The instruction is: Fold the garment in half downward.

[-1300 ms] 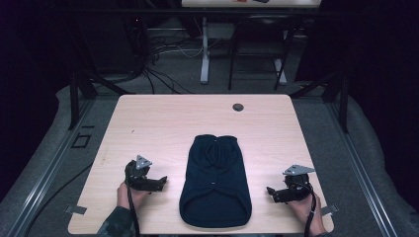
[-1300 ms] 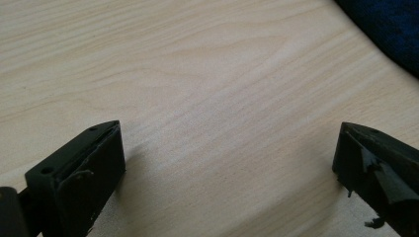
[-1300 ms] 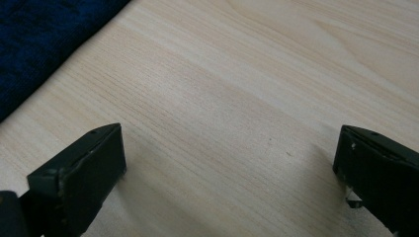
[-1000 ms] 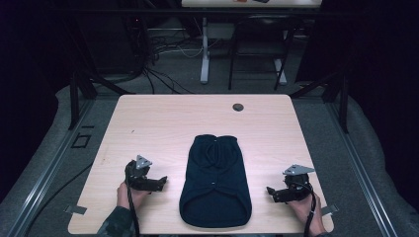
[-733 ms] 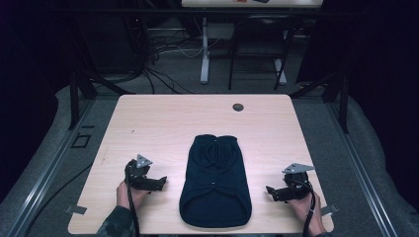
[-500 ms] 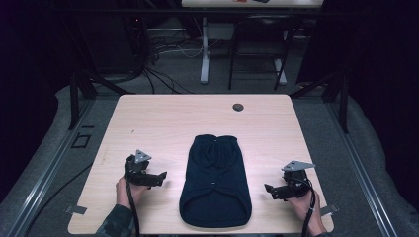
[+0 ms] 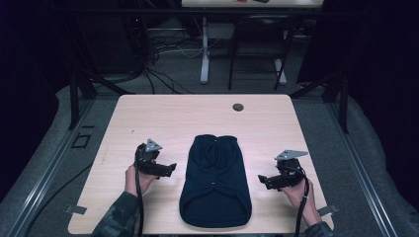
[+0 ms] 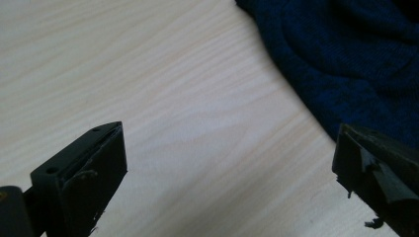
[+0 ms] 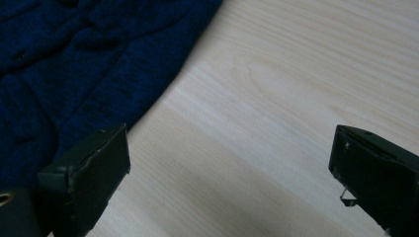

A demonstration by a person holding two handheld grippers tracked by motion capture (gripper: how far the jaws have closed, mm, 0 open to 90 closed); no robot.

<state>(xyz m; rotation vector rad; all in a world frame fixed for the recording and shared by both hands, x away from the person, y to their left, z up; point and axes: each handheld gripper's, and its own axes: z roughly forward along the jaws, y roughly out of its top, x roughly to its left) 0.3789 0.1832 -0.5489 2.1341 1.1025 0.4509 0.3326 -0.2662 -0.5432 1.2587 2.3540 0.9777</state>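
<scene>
bare table (image 7: 163, 118) all round, sweater (image 7: 214, 182) mid

Camouflage-patterned sleeve (image 7: 116, 217), black left claw (image 7: 168, 169) and right claw (image 7: 263, 180), each with grey triangular plate and black cable.

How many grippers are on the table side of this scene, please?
2: the left gripper is left of the dark blue garment, the right gripper is right of it; both open.

Light wood table (image 7: 163, 118); small dark round disc (image 7: 238, 107) near far edge. Cables (image 7: 163, 74) on floor beyond; table legs (image 7: 204, 54) behind.
</scene>
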